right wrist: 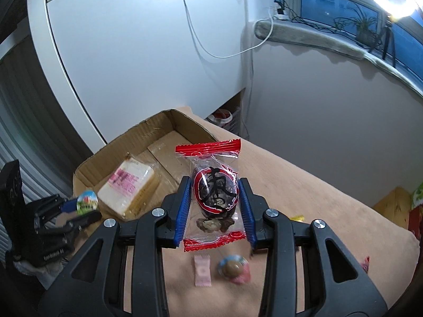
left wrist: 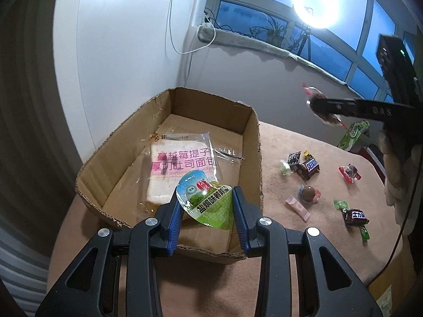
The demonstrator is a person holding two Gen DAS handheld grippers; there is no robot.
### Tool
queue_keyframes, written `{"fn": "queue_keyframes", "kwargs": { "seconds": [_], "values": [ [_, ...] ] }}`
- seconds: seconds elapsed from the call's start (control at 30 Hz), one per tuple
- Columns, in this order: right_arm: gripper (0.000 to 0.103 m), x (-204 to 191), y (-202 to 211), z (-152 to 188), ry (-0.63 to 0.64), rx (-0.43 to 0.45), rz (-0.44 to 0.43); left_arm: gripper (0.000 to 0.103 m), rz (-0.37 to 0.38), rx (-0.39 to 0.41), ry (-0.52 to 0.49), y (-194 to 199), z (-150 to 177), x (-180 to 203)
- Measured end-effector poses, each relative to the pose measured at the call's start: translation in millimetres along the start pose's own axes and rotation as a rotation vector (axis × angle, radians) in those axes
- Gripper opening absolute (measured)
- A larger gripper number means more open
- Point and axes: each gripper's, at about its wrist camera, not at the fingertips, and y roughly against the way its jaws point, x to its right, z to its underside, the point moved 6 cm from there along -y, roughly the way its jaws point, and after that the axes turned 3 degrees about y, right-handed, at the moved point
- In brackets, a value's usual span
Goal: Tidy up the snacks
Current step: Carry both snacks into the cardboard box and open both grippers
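My left gripper [left wrist: 207,202] is shut on a green quail-egg pouch [left wrist: 208,202], held over the near end of an open cardboard box [left wrist: 253,142]. A wrapped slice of toast bread [left wrist: 179,169] lies flat inside the box. My right gripper [right wrist: 215,200] is shut on a clear, red-edged date packet [right wrist: 214,192], held above the tan table to the right of the box [right wrist: 84,169]. In the left wrist view, the right gripper [left wrist: 325,108] hangs in the air at the upper right with that packet. In the right wrist view, the left gripper [right wrist: 82,208] with its pouch [right wrist: 86,202] sits at the far left.
Loose snacks lie on the tan table [left wrist: 330,163] right of the box: Snickers bars [left wrist: 312,165], a red date packet [left wrist: 350,173], a pink sachet [left wrist: 297,207], a round chocolate ball [left wrist: 308,194], green candies [left wrist: 341,204]. A green carton [left wrist: 351,137] stands at the far edge. A ring light [left wrist: 316,4] glares by the window.
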Motion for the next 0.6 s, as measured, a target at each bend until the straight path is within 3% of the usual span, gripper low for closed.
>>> {"fn": "queue_keyframes", "kwargs": {
  "seconds": [0.6],
  "values": [
    [0.037,-49.7,-68.5,-24.6,0.061,-0.068,-0.076,0.034,-0.008,-0.012,0.009,-7.6,-2.2,-5.6]
  ]
}}
